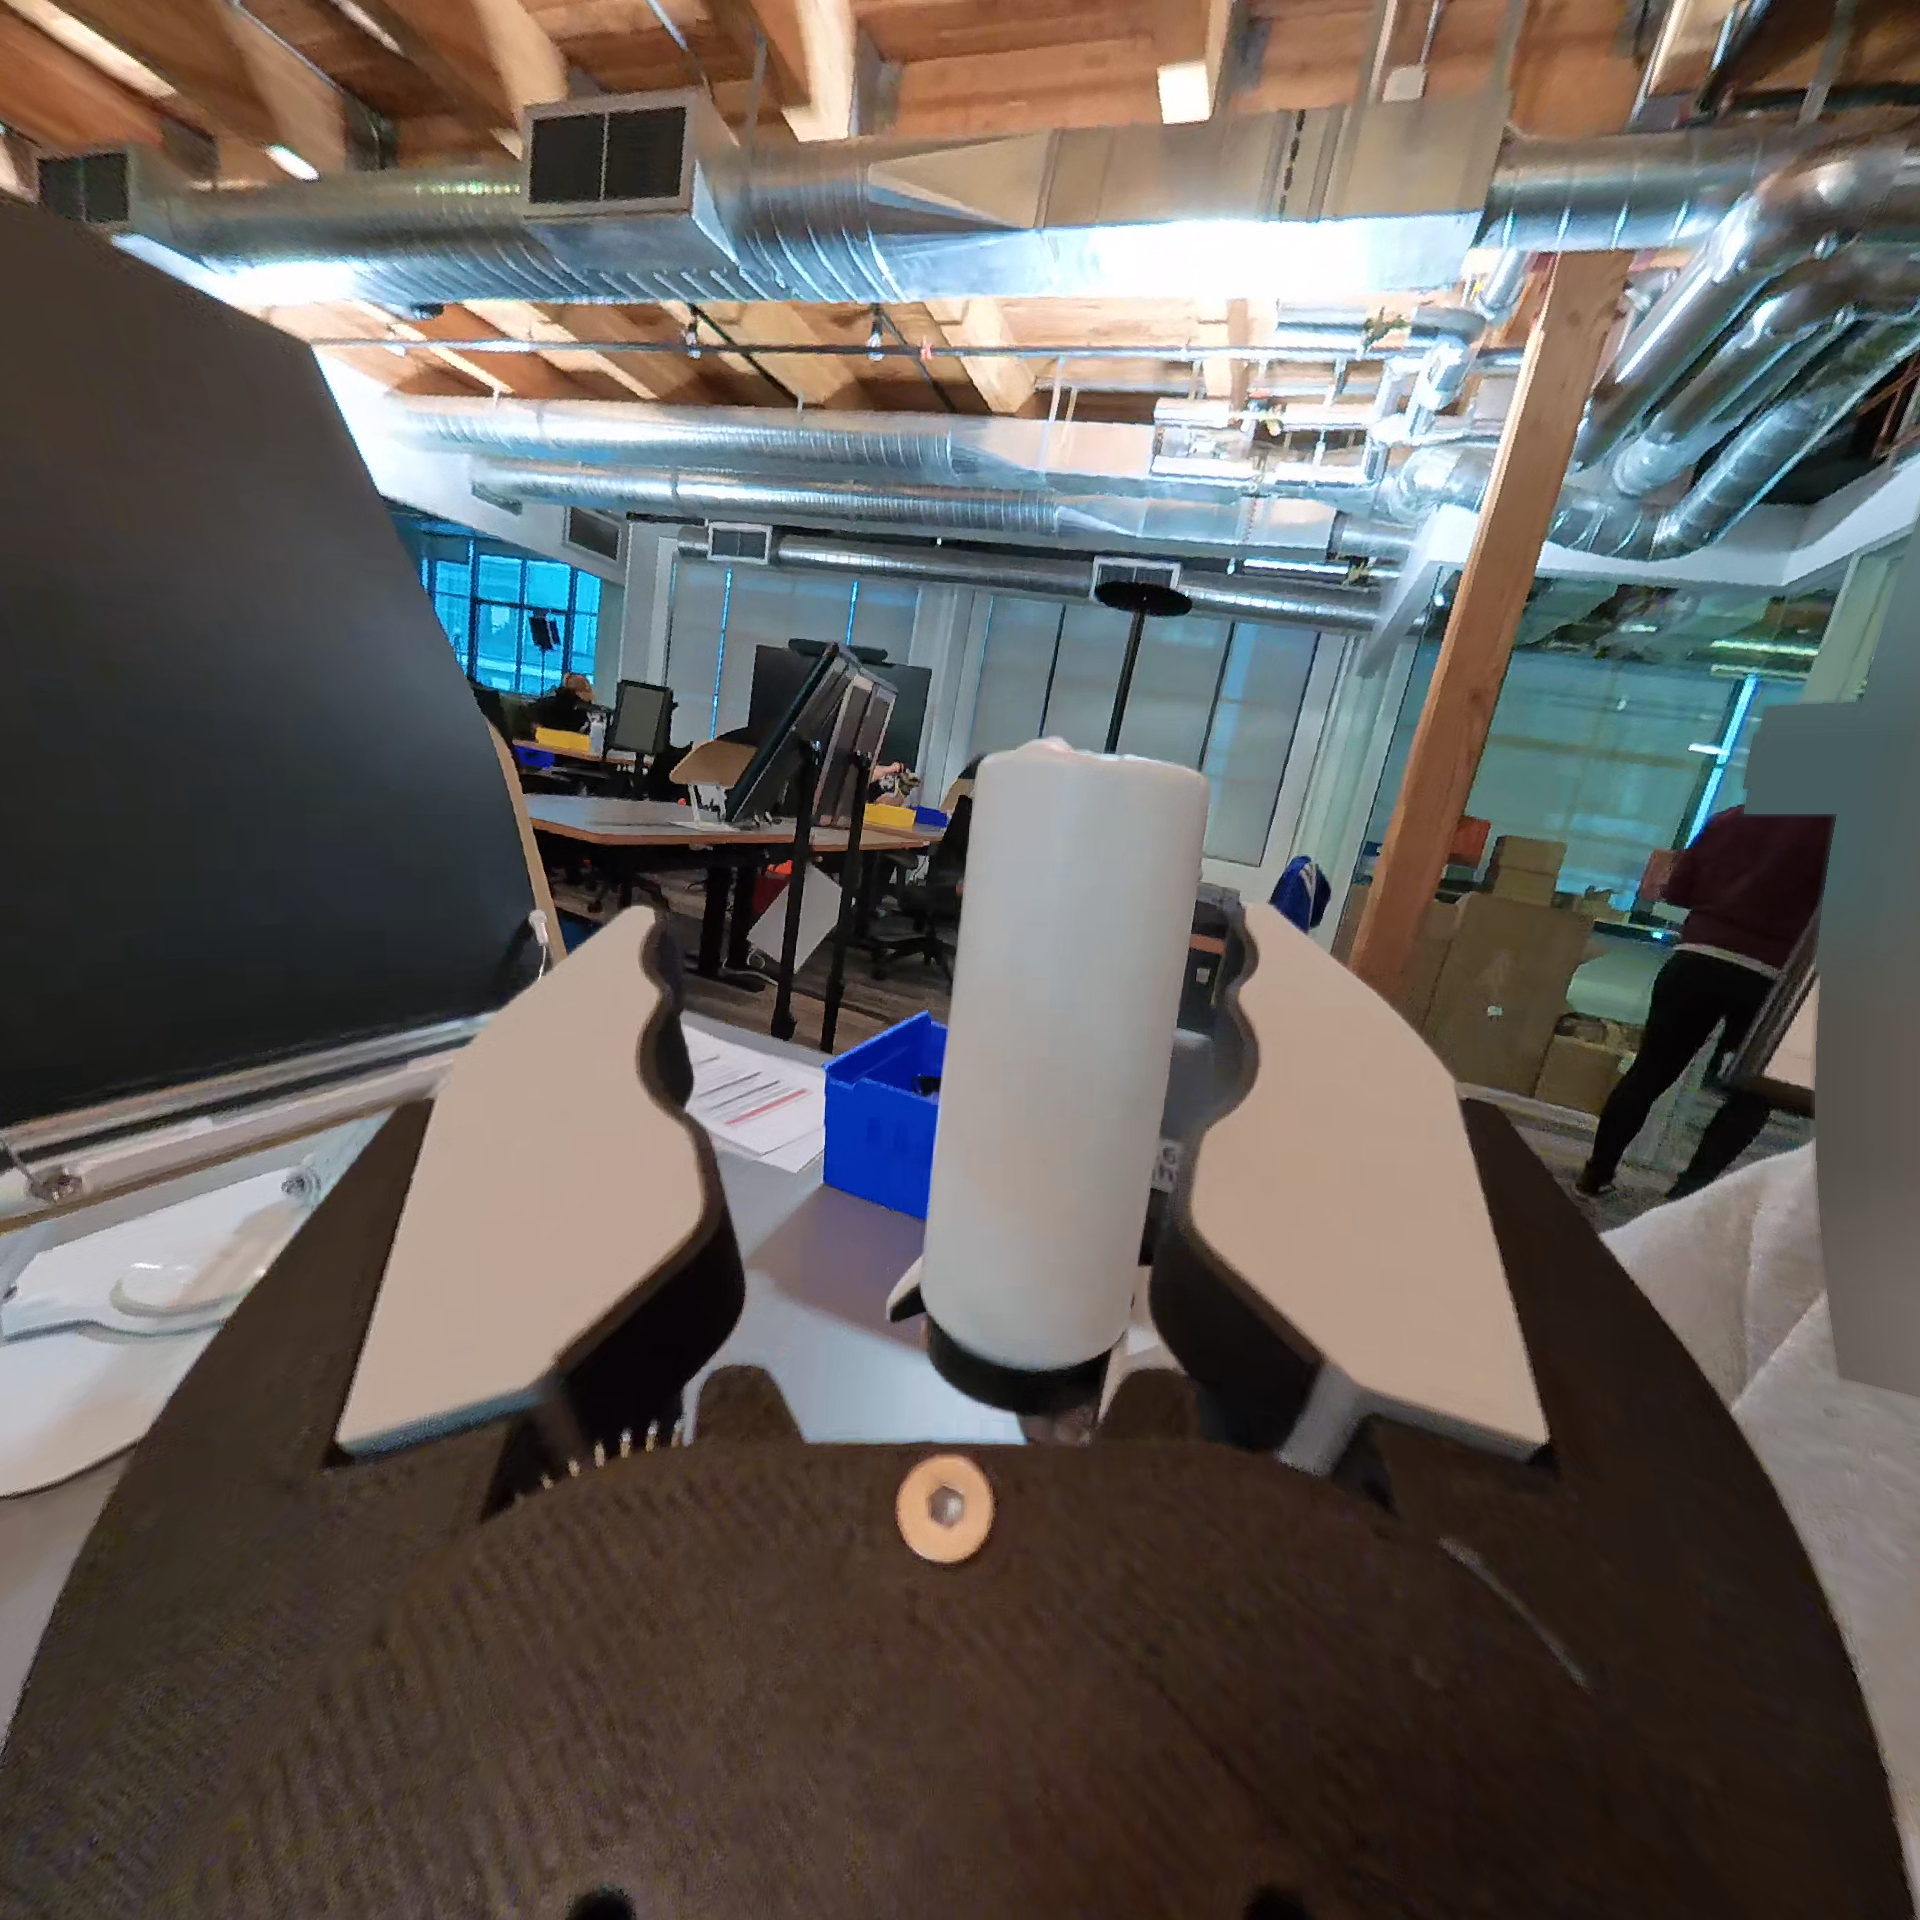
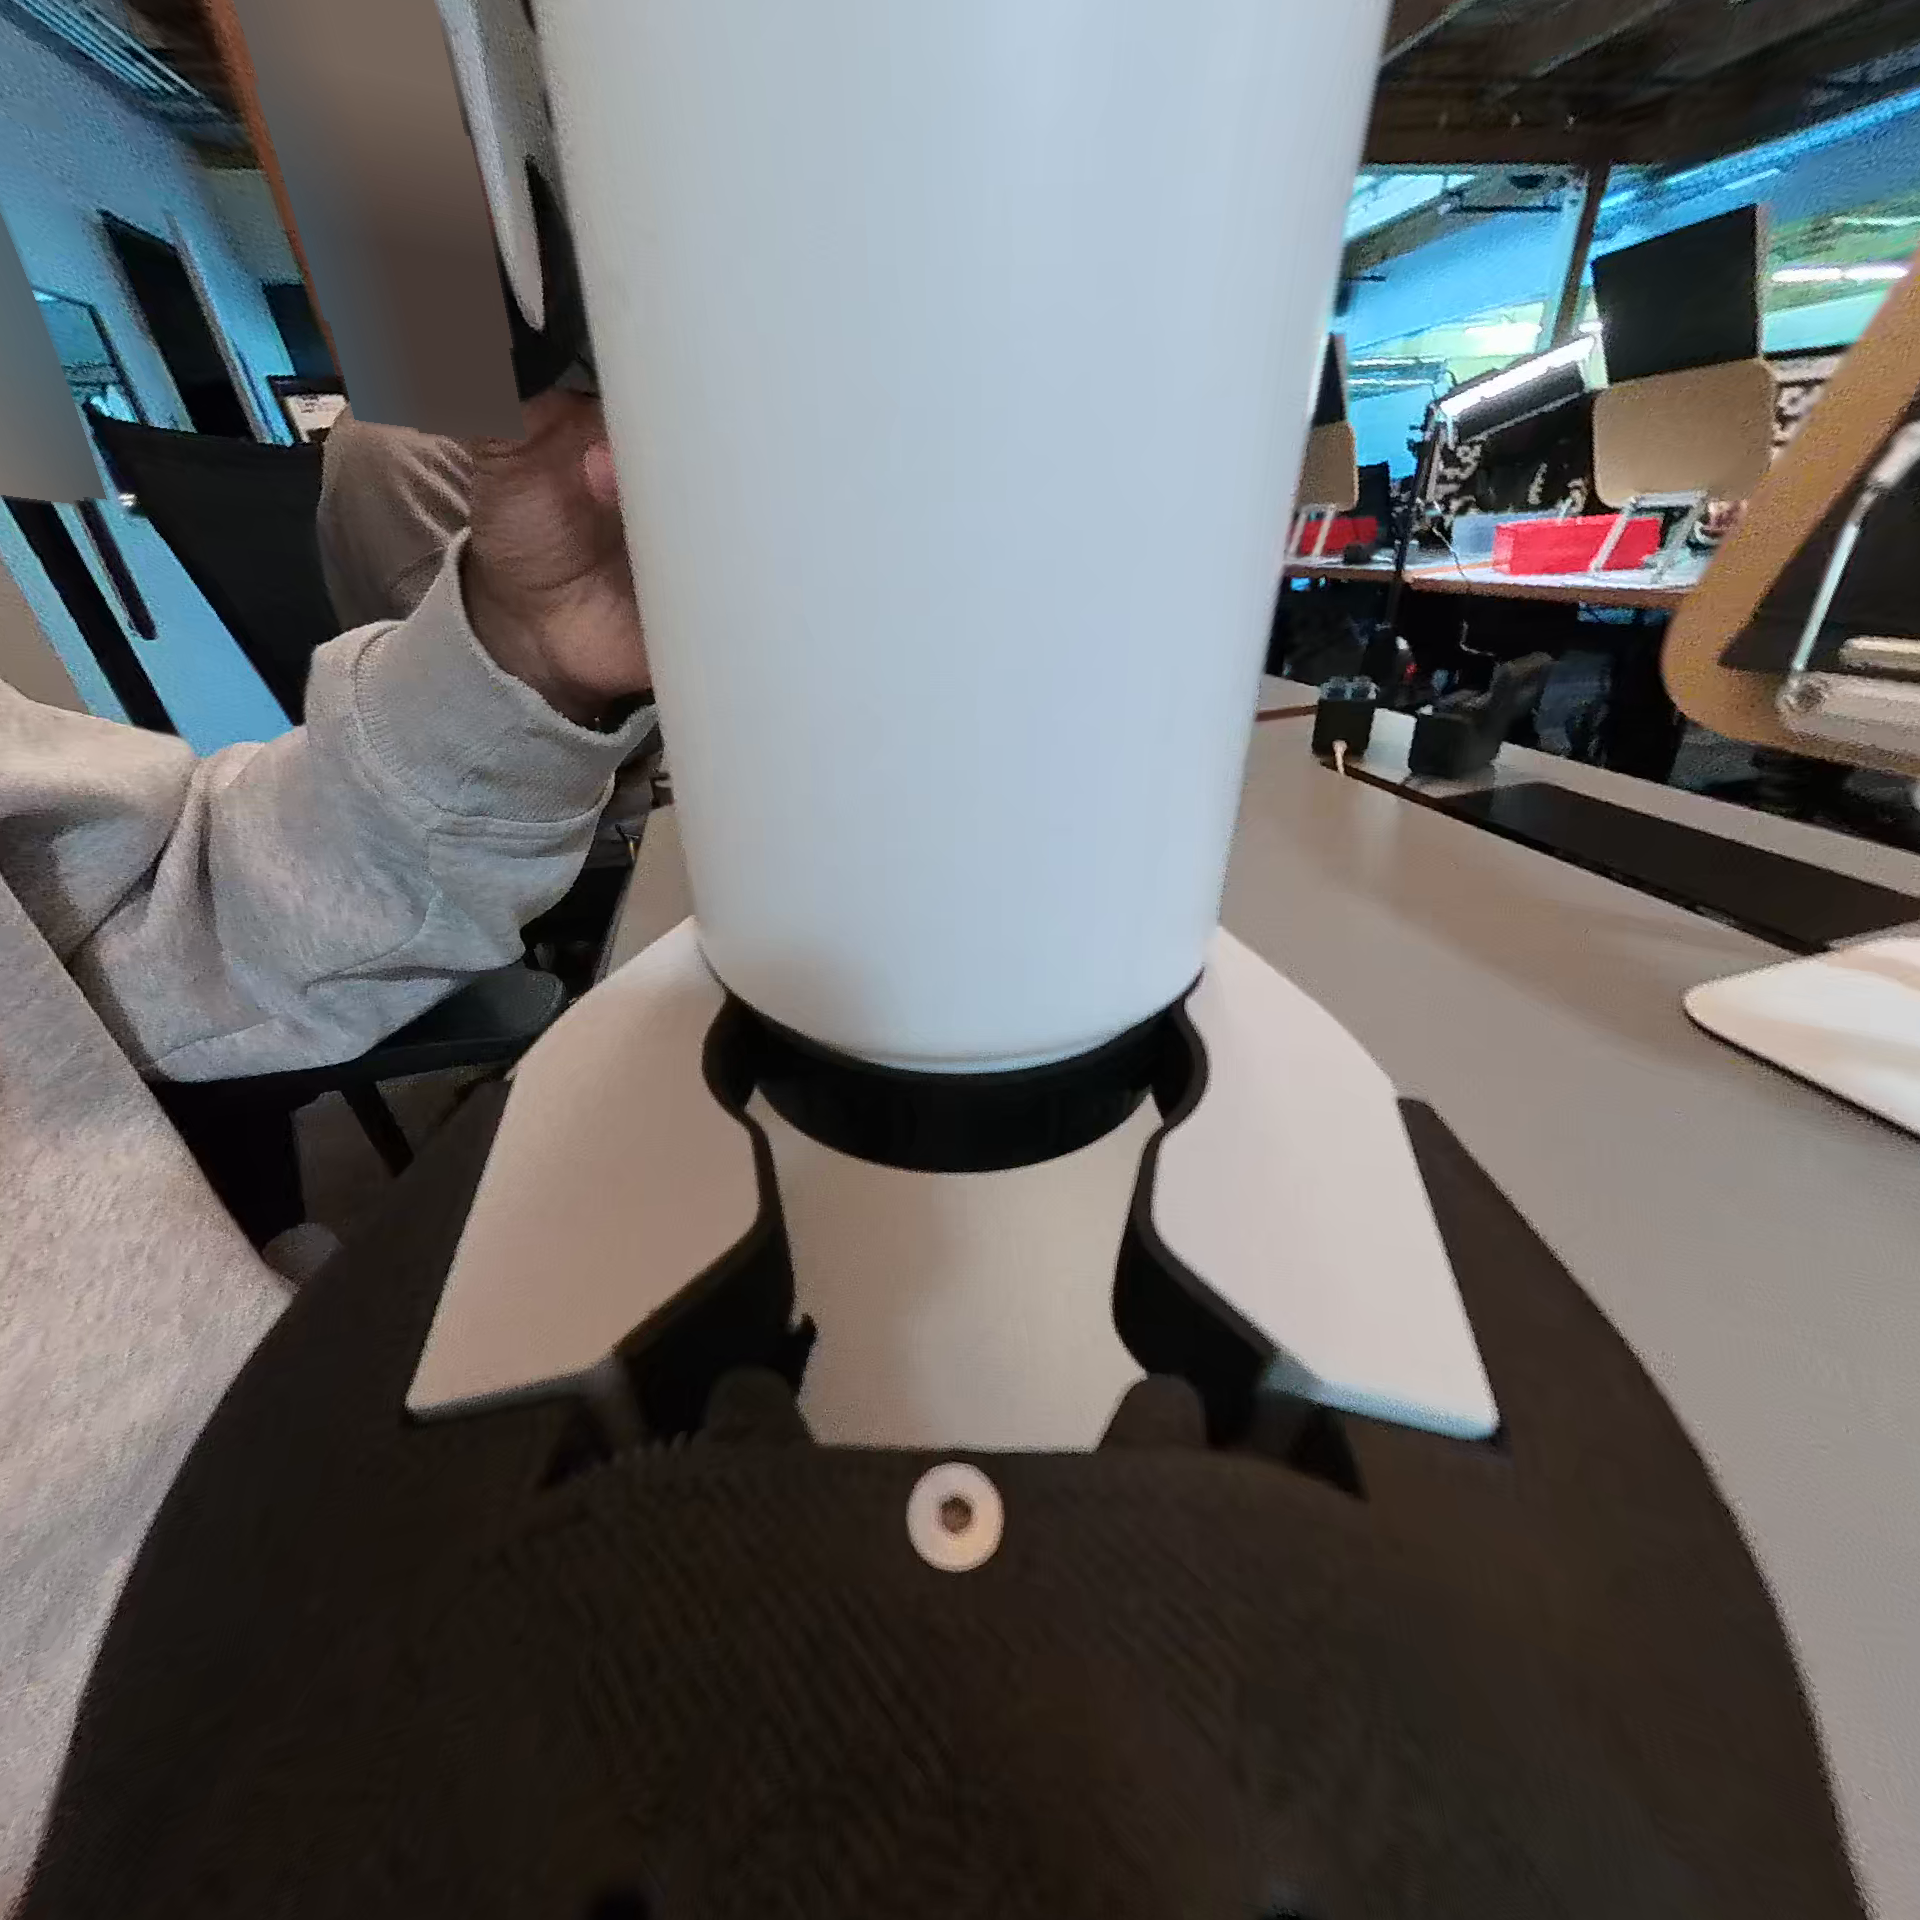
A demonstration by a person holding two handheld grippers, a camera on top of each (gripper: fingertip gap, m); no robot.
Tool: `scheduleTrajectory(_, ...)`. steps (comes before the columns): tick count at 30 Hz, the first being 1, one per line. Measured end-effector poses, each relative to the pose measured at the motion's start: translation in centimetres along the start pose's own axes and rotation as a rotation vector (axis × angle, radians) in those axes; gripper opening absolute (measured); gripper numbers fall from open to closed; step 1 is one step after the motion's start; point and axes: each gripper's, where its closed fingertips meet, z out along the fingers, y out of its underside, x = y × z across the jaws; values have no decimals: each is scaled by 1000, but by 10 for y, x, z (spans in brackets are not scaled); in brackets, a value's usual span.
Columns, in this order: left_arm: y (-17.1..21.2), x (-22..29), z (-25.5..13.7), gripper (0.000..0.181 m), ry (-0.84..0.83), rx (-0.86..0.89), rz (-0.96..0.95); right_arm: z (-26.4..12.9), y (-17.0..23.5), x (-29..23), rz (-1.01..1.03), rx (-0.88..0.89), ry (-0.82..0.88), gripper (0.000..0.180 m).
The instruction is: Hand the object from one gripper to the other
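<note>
- A white bottle (image 2: 956,499) with a black cap (image 2: 951,1117) is held by the right gripper (image 2: 954,1049); the jaws are closed about the black cap end, and the white body rises away from the camera, filling most of the right wrist view.
- In the left wrist view the same white bottle (image 1: 1060,1049) is seen upright between the fingers of the left gripper (image 1: 951,1023), whose jaws are spread wide, with clear gaps on both sides of the bottle body.
- The bottle sits nearer the left gripper's right-hand finger (image 1: 1340,1174) than its other finger (image 1: 551,1164); no contact can be made out on either side.
- The step in hand is judged to be the presentation of the bottle for transfer: it is carried by the right gripper, and the receiving grasp is not yet made.
- For the next move, the bottle body should be centred between the left fingers, and those fingers should be closed on the white body well above the cap.
- Only once that grip is firm should the right jaws be released, since a smooth round body could slip or tilt.
- A blue bin (image 1: 883,1122) and a sheet of paper (image 1: 764,1101) lie on the table (image 2: 1507,1039) beyond; they are not involved.
</note>
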Motion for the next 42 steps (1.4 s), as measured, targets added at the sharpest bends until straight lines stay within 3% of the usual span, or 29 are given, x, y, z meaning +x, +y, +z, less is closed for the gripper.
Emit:
scheduleTrajectory(4, 51, -19, 12, 97, -17, -94, -84, -14, -1, 11, 18, 27, 36, 78)
scheduleTrajectory(10, 161, -33, 20, 94, -33, -157, -409, -23, 14, 30, 24, -2, 63, 78)
scheduleTrajectory(15, 206, -28, 18, 101, -6, -158, -546, -24, 22, 37, 66, -3, 45, 78)
scheduleTrajectory(21, 214, -14, 15, 104, 79, -260, -324, -14, 35, 27, 84, -42, 1, 78)
scheduleTrajectory(28, 200, 6, 16, 95, 134, -213, -193, 0, 45, 8, 31, -108, -48, 78)
scheduleTrajectory(34, 194, 13, 23, 115, 53, -220, 4, 7, 49, -6, 7, -135, -87, 78)
scheduleTrajectory(39, 182, 25, 26, 103, 53, -194, 79, 11, 52, -17, -9, -152, -116, 78)
scheduleTrajectory(42, 181, 25, 26, 87, 40, -217, 80, 12, 54, -22, -30, -162, -123, 78)
